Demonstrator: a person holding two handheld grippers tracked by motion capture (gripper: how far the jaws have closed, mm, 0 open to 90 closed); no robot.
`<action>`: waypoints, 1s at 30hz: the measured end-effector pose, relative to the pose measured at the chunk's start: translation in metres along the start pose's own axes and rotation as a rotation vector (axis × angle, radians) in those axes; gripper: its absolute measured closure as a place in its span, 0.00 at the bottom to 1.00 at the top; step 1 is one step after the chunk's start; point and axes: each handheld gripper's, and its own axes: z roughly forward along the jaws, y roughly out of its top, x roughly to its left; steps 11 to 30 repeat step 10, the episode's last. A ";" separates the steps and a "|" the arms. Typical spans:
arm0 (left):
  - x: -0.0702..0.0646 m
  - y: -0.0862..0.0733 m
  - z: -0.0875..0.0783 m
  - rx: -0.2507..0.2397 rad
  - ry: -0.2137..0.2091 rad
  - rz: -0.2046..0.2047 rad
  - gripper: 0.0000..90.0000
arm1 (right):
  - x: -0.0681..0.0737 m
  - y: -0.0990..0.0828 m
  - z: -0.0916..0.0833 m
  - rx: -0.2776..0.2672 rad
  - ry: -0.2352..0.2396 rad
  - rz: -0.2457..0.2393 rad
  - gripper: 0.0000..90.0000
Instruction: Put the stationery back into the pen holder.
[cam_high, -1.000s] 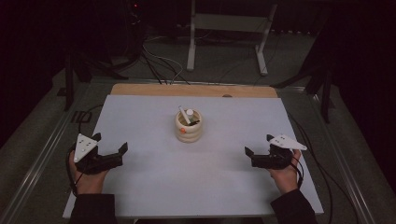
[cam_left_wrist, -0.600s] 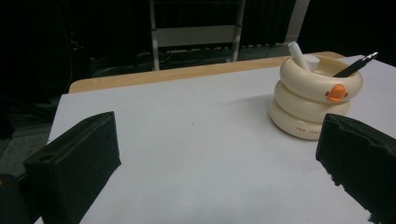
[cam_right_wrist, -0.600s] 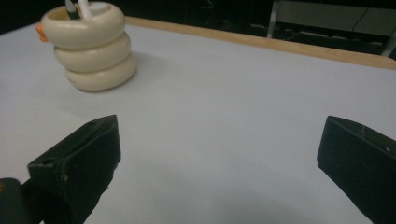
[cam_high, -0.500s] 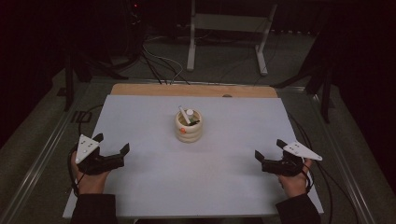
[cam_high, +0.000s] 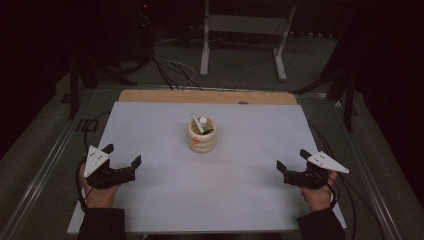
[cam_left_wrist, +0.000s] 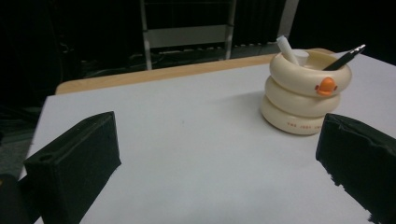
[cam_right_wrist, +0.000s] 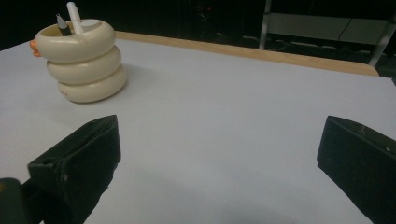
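— What lies on the white table (cam_high: 165, 210)?
— A cream ringed pen holder (cam_high: 202, 135) at its centre, well apart from both tools.
— The tools?
— Left tool (cam_high: 121, 156) and right tool (cam_high: 291, 159) rest near the front corners, jaws spread wide, holding nothing.
— Inside the holder?
— A white marker (cam_high: 198, 123) and seemingly a dark pen (cam_left_wrist: 344, 58).

A white-topped table (cam_high: 165, 125) with a wooden far edge stands in a dark room, a grey metal stand (cam_high: 242, 25) and loose cables (cam_high: 170, 62) on the floor behind it.
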 end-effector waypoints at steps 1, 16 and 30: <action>0.000 -0.001 0.001 0.005 -0.002 -0.001 0.00 | -0.001 0.000 0.000 0.000 0.002 0.003 0.00; 0.000 -0.002 0.004 0.019 0.011 -0.005 0.00 | -0.004 -0.001 0.003 0.016 0.002 0.005 0.00; 0.000 -0.002 0.004 0.019 0.011 -0.005 0.00 | -0.004 -0.001 0.003 0.016 0.002 0.005 0.00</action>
